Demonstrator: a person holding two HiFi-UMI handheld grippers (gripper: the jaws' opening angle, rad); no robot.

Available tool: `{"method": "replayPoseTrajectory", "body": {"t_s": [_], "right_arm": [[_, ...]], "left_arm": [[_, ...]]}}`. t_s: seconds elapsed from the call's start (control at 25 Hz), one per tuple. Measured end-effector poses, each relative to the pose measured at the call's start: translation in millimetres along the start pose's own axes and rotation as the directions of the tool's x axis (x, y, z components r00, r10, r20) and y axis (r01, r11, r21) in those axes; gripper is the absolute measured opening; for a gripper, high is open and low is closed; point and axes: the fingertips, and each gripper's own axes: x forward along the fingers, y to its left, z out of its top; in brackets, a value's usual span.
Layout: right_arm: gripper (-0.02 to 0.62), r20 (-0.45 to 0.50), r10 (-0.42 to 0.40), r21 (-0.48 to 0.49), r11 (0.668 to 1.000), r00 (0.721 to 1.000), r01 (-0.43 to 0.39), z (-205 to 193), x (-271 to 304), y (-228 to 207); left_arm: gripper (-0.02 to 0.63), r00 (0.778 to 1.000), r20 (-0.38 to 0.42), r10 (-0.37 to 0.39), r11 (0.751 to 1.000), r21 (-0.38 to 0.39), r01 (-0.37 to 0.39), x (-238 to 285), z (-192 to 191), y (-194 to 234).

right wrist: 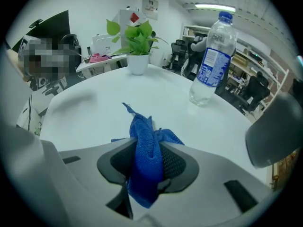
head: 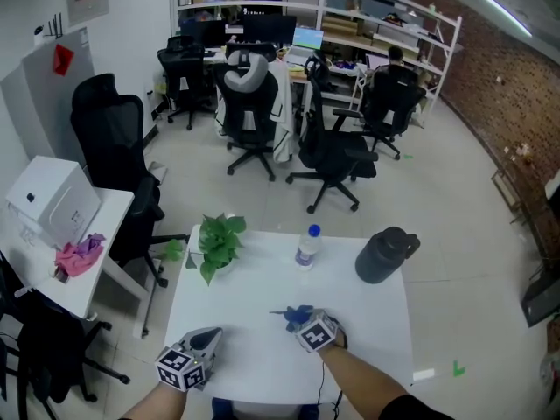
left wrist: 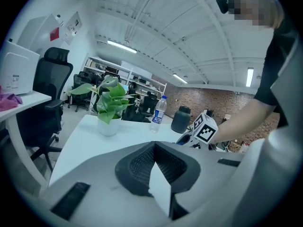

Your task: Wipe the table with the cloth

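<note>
Right tool (right wrist: pixel 147 168) clamped on the blue cloth (right wrist: pixel 144 145): pads squeeze a bunched fold, loose end sticking out ahead over the table (right wrist: pixel 94 108). Head view gives only a blue scrap ahead of the marker cube, lower middle of frame. Left tool (left wrist: pixel 154 148): tips together, nothing between them; head view puts it at the table's near edge, lower left. Bare white top lies between cloth and bottle (right wrist: pixel 212 56). Plant (right wrist: pixel 135 46) sits by the far left edge, dark jug (head: pixel 385 255) at the far right corner.
</note>
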Motion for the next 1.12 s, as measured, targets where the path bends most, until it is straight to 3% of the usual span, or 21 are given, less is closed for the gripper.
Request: {"method": "replayPoseTrajectory", "body": {"t_s": [0.52, 0.72, 0.92, 1.12], "right_arm": [[0.121, -0.027, -0.07, 0.065, 0.995, 0.997, 0.072, 53, 35, -73], [0.121, -0.045, -0.011, 0.065, 0.998, 0.999, 0.014, 25, 21, -38], [0.12, 0.002, 0.037, -0.025, 0.999, 0.999, -0.037, -6, -2, 20], [0.12, 0.018, 0.006, 0.0, 1.0, 1.0, -0.006, 11, 7, -3]], "left_arm": [[0.0, 1.0, -0.006, 0.029, 0.999, -0.027, -0.029, -21, -9, 16], [0.0, 1.0, -0.014, 0.023, 0.999, -0.028, -0.023, -20, -10, 15], [0.0, 1.0, 0.003, 0.015, 0.999, -0.046, -0.015, -14, -7, 11], [0.0, 1.0, 0.006, 0.006, 0.999, -0.045, -0.006, -10, -7, 7]]}}
